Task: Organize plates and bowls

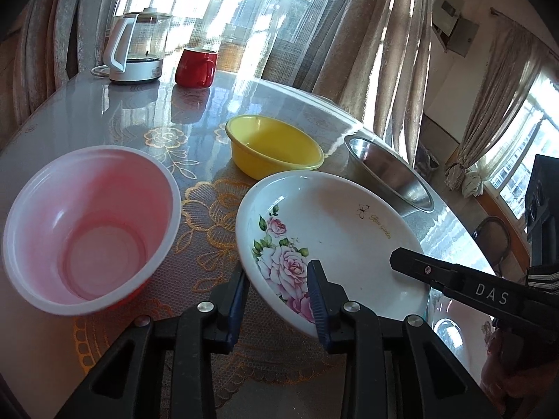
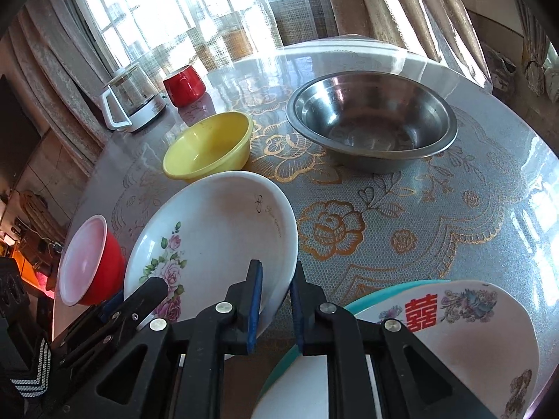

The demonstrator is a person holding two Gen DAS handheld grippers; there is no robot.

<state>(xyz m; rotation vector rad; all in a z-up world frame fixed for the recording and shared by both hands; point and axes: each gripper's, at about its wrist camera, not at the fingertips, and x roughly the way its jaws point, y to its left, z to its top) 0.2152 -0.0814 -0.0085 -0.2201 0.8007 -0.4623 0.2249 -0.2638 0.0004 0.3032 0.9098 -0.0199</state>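
Note:
A white plate with pink roses (image 1: 332, 230) (image 2: 216, 230) sits mid-table, and both grippers hold it. My left gripper (image 1: 279, 296) is shut on its near rim, one pad inside the dish and one outside. My right gripper (image 2: 276, 296) is shut on the opposite rim, and one of its fingers (image 1: 436, 272) reaches over the plate. Around the plate stand a red bowl with a pink inside (image 1: 87, 227) (image 2: 87, 262), a yellow bowl (image 1: 272, 146) (image 2: 209, 146) and a steel bowl (image 1: 387, 174) (image 2: 374, 122). A white plate with a red character (image 2: 454, 331) lies on a teal plate (image 2: 360, 300) under my right gripper.
A glass kettle (image 1: 136, 49) (image 2: 132, 101) and a red mug (image 1: 195, 68) (image 2: 183, 85) stand at the far side of the round table (image 2: 454, 216). Curtains hang behind it. The table edge (image 1: 450, 216) runs just past the steel bowl. A striped sleeve (image 2: 28, 377) shows at the lower left.

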